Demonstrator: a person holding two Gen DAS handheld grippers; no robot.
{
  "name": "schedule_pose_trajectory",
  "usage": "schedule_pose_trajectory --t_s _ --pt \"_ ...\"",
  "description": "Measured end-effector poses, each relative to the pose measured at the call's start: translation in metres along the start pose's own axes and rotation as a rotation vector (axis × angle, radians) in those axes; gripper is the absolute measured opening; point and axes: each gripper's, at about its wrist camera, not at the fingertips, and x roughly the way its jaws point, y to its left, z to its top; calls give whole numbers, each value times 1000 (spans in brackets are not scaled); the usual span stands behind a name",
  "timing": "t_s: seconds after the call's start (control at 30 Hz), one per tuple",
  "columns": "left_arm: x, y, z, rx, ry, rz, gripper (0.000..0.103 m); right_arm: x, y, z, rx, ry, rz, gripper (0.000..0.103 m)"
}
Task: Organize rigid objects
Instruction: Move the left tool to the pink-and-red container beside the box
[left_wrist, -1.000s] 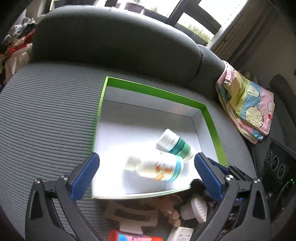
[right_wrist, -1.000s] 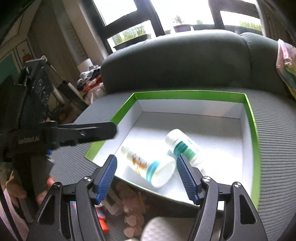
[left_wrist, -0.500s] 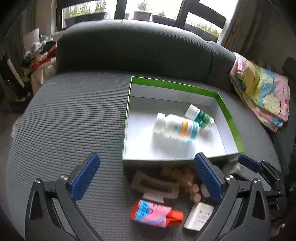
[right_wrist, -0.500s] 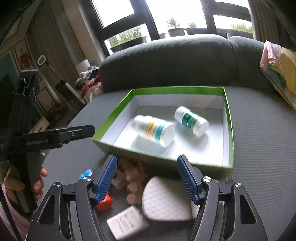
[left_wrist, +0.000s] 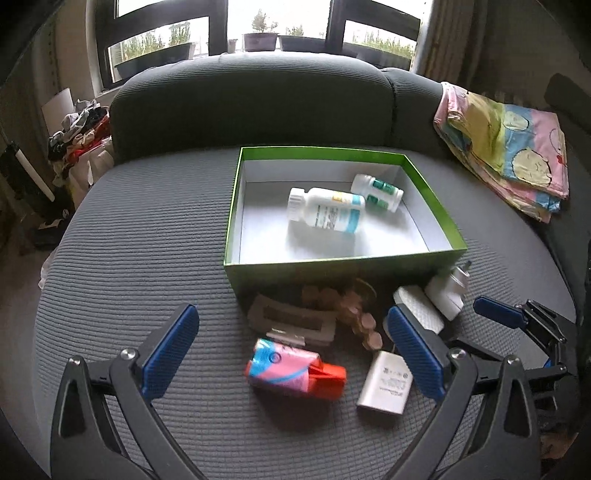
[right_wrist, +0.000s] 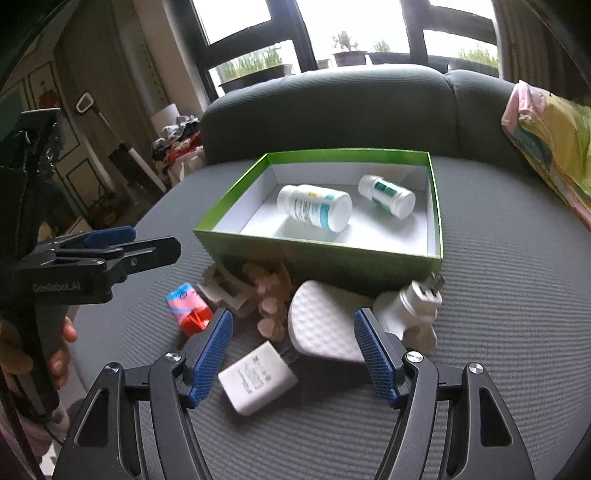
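left wrist view: green box holds two white bottles lying down.

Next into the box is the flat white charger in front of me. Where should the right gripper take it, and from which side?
Come from above with the right gripper and close on the two long edges of the white charger. It lies flat on the seat cushion, with a white pad close behind it, so a level approach looks blocked.

A home living room: grey sofa, potted plants (on the windowsill), piled clothes.
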Motion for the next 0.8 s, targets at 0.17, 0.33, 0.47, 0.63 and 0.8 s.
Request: schedule_pose_trajectory --t_s 0.17,0.33,0.47,0.63,0.8 --pt "-8 -5 -8 11 -4 8 102 -6 4 -10 3 4 -2 70" --pt "-14 -12 -15 40 -18 32 102 -10 11 -16 -10 7 -1 70" --pt "-19 -16 -23 57 -30 50 102 -11 16 -18 -23 12 3 70" --pt "-27 -19 -30 84 -54 77 102 -8 25 -21 -46 24 13 70" --pt "-29 -19 -33 95 -59 82 102 -2 36 -23 -71 43 22 70"
